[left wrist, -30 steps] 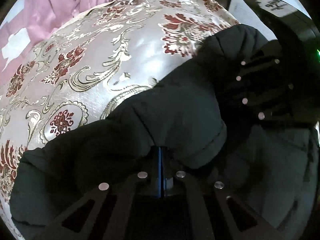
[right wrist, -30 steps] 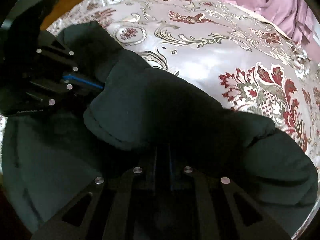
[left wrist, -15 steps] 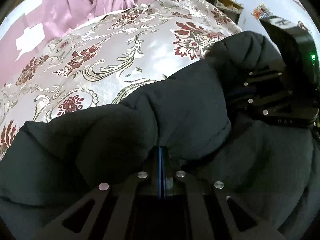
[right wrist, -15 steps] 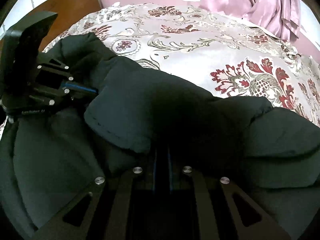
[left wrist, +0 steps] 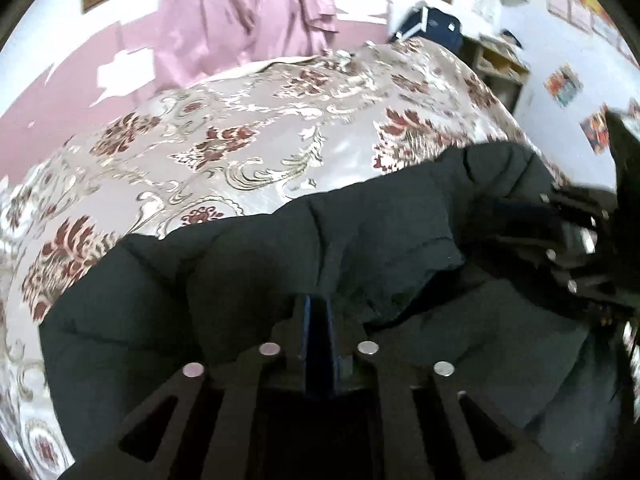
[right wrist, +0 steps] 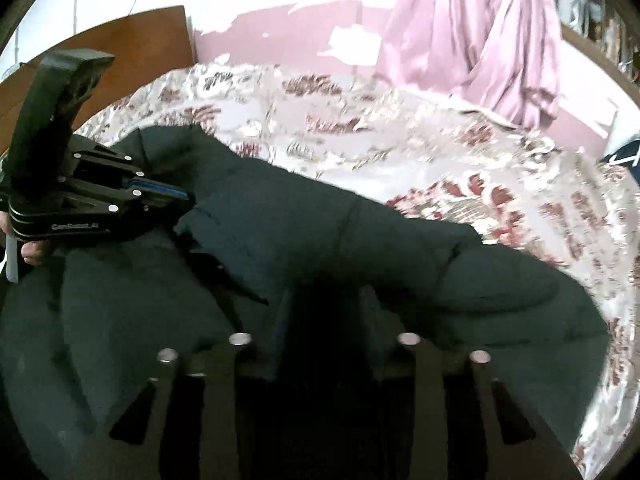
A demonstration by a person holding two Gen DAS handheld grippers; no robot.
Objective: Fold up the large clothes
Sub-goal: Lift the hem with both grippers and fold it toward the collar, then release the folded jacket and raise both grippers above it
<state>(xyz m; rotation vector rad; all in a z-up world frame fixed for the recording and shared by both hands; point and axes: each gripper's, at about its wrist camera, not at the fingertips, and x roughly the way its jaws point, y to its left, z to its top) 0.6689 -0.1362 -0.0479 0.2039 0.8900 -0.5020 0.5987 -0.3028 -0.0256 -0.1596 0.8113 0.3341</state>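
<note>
A dark padded jacket [left wrist: 360, 240] lies on the bed, with one sleeve [right wrist: 360, 236] folded across its body. My left gripper [left wrist: 319, 308] hovers just short of the sleeve's cuff end; its jaws are opening to a narrow slit and I see no cloth between the blue pads. In the right wrist view the left gripper [right wrist: 186, 197] has its tips at the cuff edge. My right gripper [right wrist: 326, 300] stands over the sleeve's upper part with its jaws opening wider. The gap between them is dark, and no cloth is pinched that I can see. The left wrist view shows the right gripper [left wrist: 492, 220] blurred.
A shiny floral bedspread [left wrist: 240, 160] stretches beyond the jacket. Pink curtains [right wrist: 480, 32] hang at the far wall, and a wooden headboard [right wrist: 120, 48] stands far left. A shelf unit [left wrist: 500, 68] stands past the bed's corner. A hand [right wrist: 32, 252] holds the left gripper.
Both grippers were shut on the sleeve; their jaws have now parted and both have lifted back from it. The sleeve stays lying across the jacket body. More of the room shows.
</note>
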